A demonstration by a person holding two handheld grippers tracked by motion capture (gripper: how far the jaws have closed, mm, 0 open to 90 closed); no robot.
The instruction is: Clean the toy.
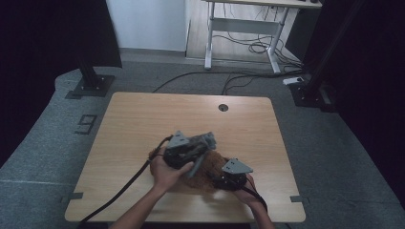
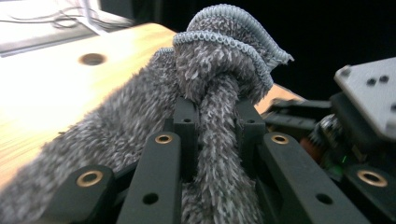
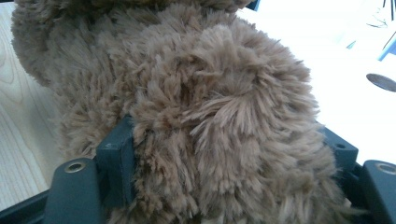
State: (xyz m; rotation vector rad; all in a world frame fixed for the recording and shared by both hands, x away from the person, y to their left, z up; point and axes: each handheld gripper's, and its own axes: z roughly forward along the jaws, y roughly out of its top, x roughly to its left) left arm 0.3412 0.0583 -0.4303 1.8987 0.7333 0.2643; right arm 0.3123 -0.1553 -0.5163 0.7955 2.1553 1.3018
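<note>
A person's two forearms come in from the near edge of a light wooden desk (image 1: 143, 119), each hand carrying a hand-held gripper. The right hand-held gripper (image 1: 232, 175) sits low near the front of the desk, at the right side of a brown plush toy (image 1: 210, 172) that rests on the wood. In the right gripper view its jaws stand fairly wide on either side of a thick bulge of the toy's shaggy brown fur (image 3: 219, 116), which presses against both inner faces, so the toy is clamped there. Just to the left and a little farther from the person, the left hand-held gripper (image 1: 196, 150) hangs above the toy's left side, and a strip of grey fuzzy cloth (image 1: 198, 164) droops from it across the toy. In the left gripper view its jaws are drawn narrow, pinching a bunched fold of that grey cloth (image 2: 219, 93), whose ribbed hem curls up above the jaw tips. Farther off, the desk has a round cable hole (image 1: 223, 107) near its back edge.
</note>
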